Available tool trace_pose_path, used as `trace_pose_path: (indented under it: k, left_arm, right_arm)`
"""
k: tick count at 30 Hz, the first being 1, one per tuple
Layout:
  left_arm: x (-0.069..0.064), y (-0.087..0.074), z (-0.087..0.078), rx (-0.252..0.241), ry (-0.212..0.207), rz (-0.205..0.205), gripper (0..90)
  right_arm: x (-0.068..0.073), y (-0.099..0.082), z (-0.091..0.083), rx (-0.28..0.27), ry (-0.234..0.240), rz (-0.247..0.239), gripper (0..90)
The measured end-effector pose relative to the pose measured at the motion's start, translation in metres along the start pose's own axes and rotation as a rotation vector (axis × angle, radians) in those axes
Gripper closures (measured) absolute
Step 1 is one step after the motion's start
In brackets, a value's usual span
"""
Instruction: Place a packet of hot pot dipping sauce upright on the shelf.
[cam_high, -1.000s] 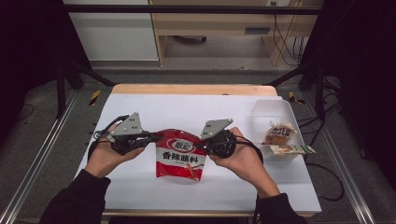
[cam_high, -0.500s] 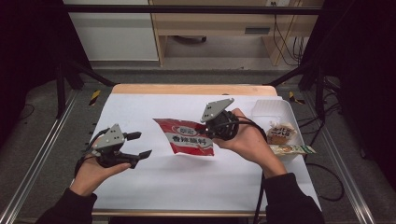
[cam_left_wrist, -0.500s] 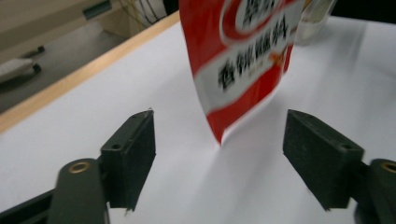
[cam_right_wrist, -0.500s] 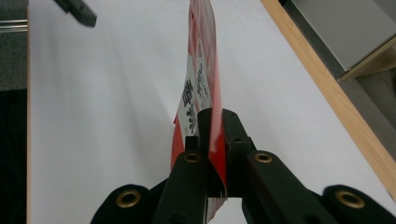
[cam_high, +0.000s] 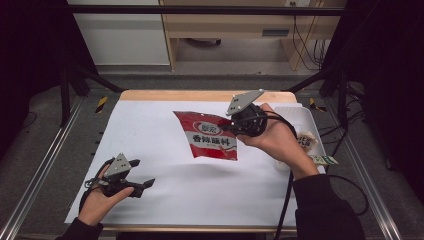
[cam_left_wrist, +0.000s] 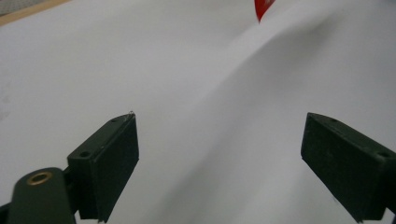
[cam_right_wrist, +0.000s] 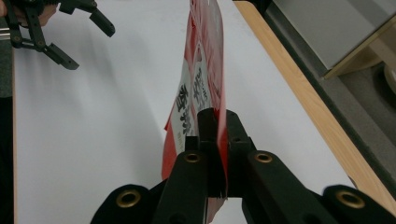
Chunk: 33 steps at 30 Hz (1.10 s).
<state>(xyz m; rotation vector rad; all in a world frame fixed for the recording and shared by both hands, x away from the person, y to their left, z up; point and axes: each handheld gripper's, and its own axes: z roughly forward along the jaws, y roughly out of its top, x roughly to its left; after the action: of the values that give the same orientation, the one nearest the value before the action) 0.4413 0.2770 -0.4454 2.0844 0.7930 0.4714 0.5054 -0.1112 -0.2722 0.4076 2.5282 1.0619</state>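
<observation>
Left gripper (cam_high: 142, 183) sits low at the near left of the bench (cam_high: 165, 200), held in the person's left hand (cam_high: 97, 202), jaws released and wide apart with nothing between them; they have just been opening. In the left gripper view the two black jaws stand far apart over bare white surface, with a red corner of the bag (cam_left_wrist: 261, 7) at the top edge, well apart. From the right gripper view the left gripper (cam_right_wrist: 77, 39) shows far off at top left, jaws spread, clear of the bag. Farther in, toward the middle right, the red snack bag (cam_high: 209, 136) hangs lifted above the bench, tilted, its shadow on the white surface below it. The right gripper (cam_high: 234, 127) is clenched on the bag's right edge, held in the right hand (cam_high: 277, 140); the grey plate on top of the gripper faces up. In the right gripper view the jaws pinch the bag (cam_right_wrist: 201, 70) edge-on, and the bag runs away from the camera. Just beyond the right hand, at the right side of the bench, a white tray (cam_high: 300, 117) holds a wrapped snack (cam_high: 306, 142), and a small packet (cam_high: 324, 160) lies at the tray's near end.
</observation>
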Motion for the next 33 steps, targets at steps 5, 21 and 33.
trace_pose_path:
  k: [5, 21, 33]
  left_arm:
    - [0.002, -0.007, 0.000, 0.018, 0.037, -0.005, 9.4]
    - [0.008, -0.017, -0.015, -0.002, 0.088, -0.051, 9.3]
    - [0.009, -0.020, -0.016, 0.010, 0.124, -0.059, 9.4]
  right_arm:
    - [-0.005, -0.003, -0.014, -0.012, -0.032, 0.019, 89.4]
    - [-0.032, -0.004, -0.051, -0.035, -0.104, 0.072, 89.5]
    - [-0.064, -0.005, -0.062, -0.070, -0.179, 0.125, 89.5]
